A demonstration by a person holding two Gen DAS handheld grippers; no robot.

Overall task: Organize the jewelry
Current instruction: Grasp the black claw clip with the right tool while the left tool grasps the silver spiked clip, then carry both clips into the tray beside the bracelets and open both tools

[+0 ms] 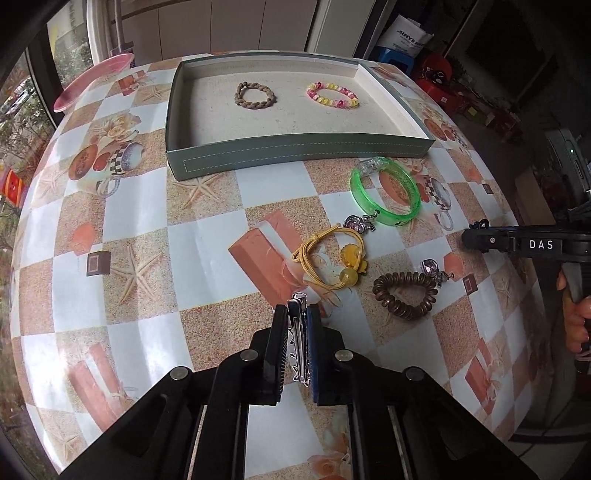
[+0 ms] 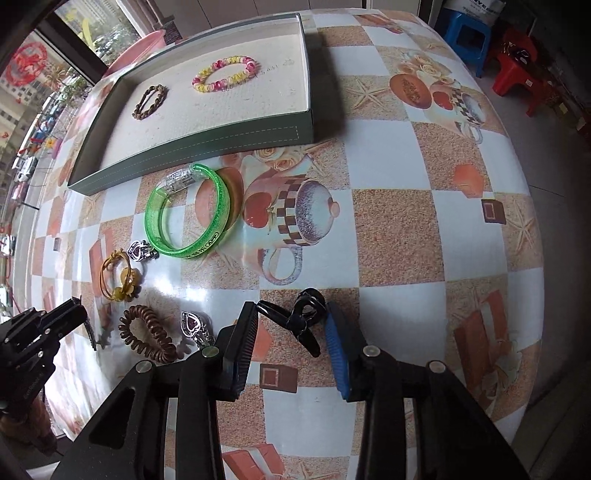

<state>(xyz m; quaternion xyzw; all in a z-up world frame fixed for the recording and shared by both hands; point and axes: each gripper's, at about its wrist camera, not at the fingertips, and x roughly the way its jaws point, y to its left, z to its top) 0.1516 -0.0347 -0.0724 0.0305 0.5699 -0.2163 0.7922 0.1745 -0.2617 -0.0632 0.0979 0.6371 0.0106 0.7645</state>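
My left gripper is shut on a silver toothed hair clip, held just above the table. My right gripper is shut on a black claw clip. The grey-green tray at the far side holds a brown braided bracelet and a pink-and-yellow beaded bracelet. On the table in front of the tray lie a green bangle, a yellow hair tie, a brown spiral hair tie and two heart earrings.
The round table has a checked, patterned cloth. A pink plate sits at its far left edge. Blue and red stools stand on the floor beyond the table's right side. A hand holds the right gripper's handle.
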